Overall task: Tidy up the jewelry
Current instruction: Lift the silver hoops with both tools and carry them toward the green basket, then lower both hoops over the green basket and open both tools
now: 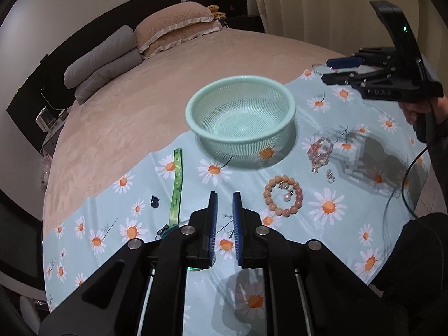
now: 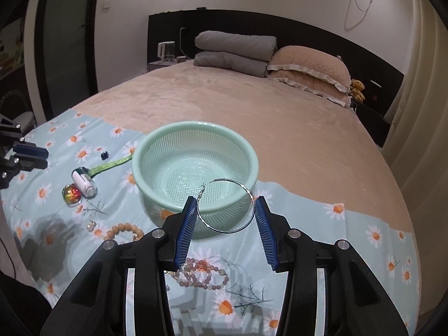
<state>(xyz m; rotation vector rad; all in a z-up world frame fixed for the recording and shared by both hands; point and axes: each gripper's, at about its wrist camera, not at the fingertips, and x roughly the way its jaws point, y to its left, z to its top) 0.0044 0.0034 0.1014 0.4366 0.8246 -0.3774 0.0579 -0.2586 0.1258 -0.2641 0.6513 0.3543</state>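
1 hoop earring (image 2: 224,205) (silver), between right tongs (image 2: 224,210)

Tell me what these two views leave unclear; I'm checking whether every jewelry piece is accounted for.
- Tan bead bracelet: right wrist view, partly behind the right gripper, which holds the hoop earring.
- Pink bead bracelet: same view, one end hidden by that gripper's finger.
- Small dark item: too small to identify.
- Round object under the left gripper: only a sliver shows in the left wrist view.
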